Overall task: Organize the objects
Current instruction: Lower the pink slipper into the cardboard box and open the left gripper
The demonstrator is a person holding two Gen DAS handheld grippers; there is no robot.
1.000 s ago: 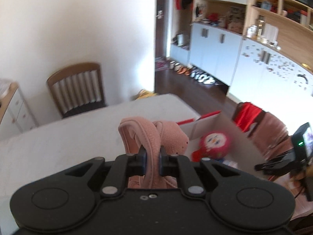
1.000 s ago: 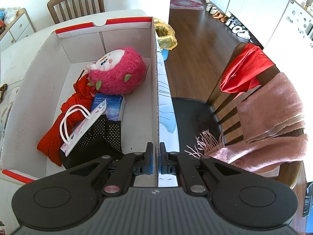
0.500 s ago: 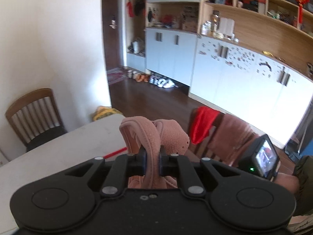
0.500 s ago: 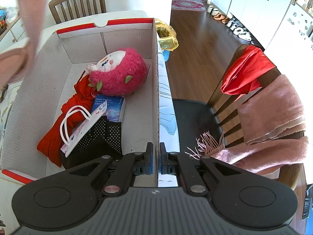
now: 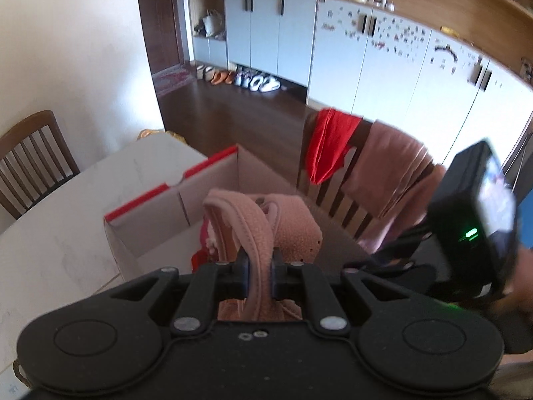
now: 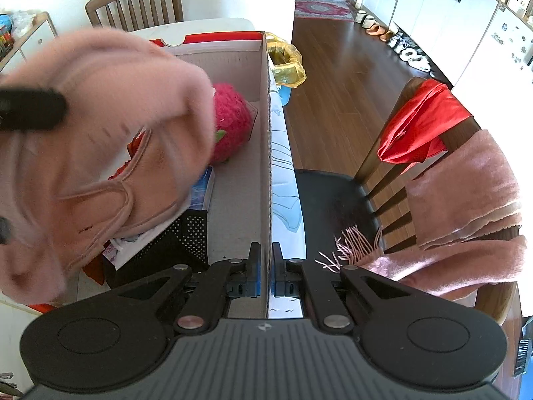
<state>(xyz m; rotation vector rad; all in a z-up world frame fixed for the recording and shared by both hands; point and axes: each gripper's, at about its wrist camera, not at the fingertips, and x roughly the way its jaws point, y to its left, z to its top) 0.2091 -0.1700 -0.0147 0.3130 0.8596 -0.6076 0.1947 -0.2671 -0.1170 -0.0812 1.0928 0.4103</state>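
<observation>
One box. One pink bag. One red plush toy. Two grippers: left, right. Two chairs. One red cloth. One pink scarf. One table.

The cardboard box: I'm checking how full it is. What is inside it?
Inside the cardboard box: a red plush toy, a blue book and a black dotted bag. The pink fleece hat hanging above hides the rest.

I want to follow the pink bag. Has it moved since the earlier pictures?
Yes. In the right wrist view the pink bag, absent a second ago, now hangs over the cardboard box, covering most of its contents. It came in from the upper left.
</observation>
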